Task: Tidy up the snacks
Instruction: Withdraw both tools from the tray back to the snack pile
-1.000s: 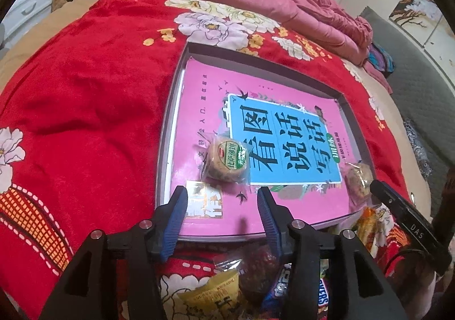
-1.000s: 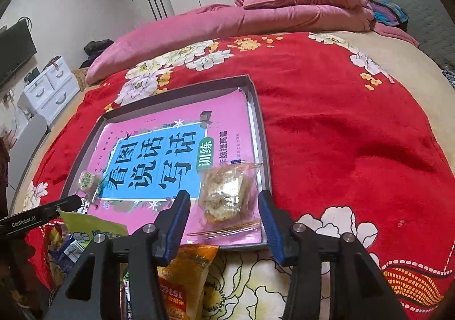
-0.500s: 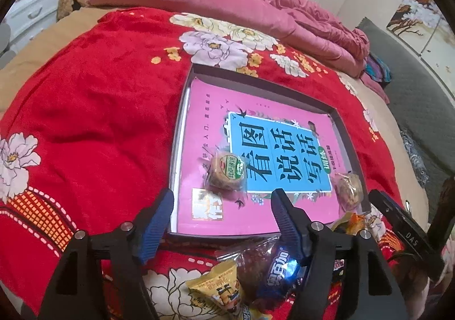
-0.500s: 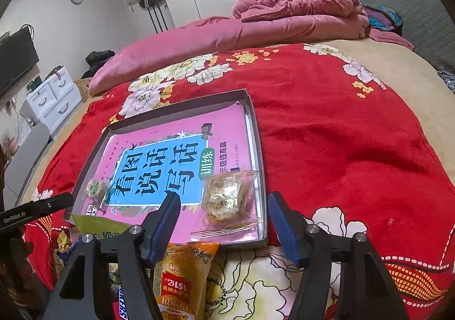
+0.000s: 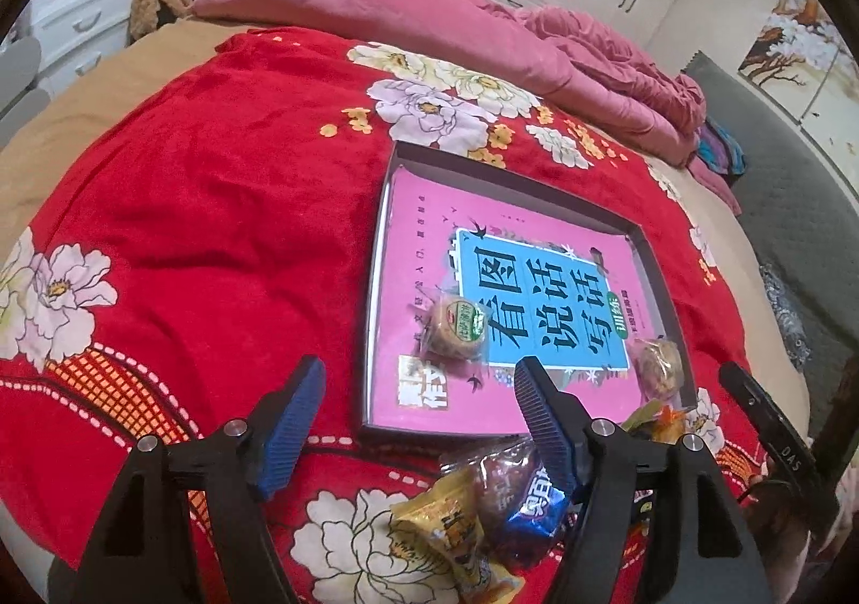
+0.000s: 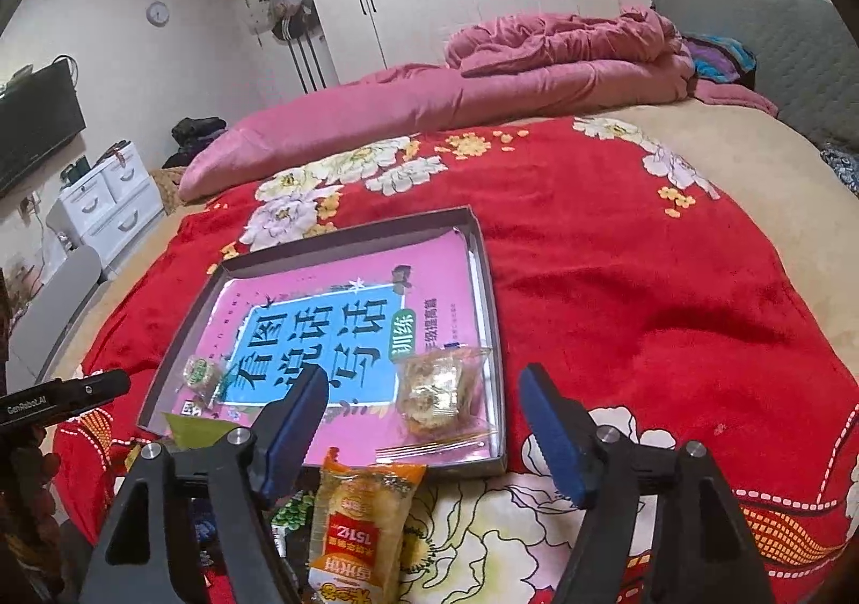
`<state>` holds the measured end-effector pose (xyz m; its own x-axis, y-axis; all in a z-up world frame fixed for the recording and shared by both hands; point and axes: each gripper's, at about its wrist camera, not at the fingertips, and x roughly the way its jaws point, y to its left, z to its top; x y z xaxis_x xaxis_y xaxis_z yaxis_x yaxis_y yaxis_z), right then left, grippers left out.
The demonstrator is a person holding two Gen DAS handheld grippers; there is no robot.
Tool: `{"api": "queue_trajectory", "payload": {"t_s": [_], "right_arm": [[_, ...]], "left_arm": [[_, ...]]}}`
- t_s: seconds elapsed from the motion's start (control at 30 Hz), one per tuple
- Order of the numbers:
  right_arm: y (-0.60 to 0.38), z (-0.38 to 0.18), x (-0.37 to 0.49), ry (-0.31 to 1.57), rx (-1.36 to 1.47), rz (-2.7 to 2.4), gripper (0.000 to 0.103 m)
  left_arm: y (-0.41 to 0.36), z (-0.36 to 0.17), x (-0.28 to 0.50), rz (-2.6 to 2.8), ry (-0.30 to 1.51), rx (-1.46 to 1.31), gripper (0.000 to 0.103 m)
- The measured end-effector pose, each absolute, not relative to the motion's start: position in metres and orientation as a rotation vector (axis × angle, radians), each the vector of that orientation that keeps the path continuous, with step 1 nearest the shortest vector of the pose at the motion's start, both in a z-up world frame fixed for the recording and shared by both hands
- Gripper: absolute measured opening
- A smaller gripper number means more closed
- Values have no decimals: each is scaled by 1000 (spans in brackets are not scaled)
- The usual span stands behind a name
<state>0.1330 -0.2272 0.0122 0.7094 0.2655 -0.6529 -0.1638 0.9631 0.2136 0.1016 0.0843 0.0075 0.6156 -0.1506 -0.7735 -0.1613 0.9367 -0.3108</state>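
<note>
A: Start with the left wrist view. Where is the left gripper?

B: It hangs over the near edge of the shallow tray on the bed's red flowered blanket. Its jaws stand wide apart with nothing between the blue pads. One finger sits over bare blanket, the other over the tray's near rim.

A: And the snacks?

B: A round pastry with a green label, in clear wrap, lies on the pink book inside the tray, just beyond the gap between the fingers. A second wrapped pastry lies at the tray's near right corner. Nearer the camera, off the tray, a loose pile rests on the blanket — a yellow packet, a blue packet and a dark reddish one between them, partly behind the right finger.

A: Is the other tool visible there?

B: Only a black tip at the right edge.

A: Now the right wrist view.

B: The right gripper is over the tray's near edge, jaws opening, nothing pressed by the pads. The crinkled clear-wrapped pastry lies in the tray's near right corner, between and just beyond the fingertips — free of both. The green-label pastry is at the tray's near left corner.

A: Anything closer in?

B: An orange packet lies on the blanket just short of the tray, under the gap between the fingers. A yellow-green packet corner peeks out beside the left finger.
</note>
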Motion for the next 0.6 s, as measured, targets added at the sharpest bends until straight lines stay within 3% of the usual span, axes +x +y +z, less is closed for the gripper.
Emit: {"api": "queue_trajectory", "payload": {"t_s": [0.6], "right_arm": [[-213,27,104,708,99,274,78]], "left_arm": [[96,16,74,26,890,-354,75]]}}
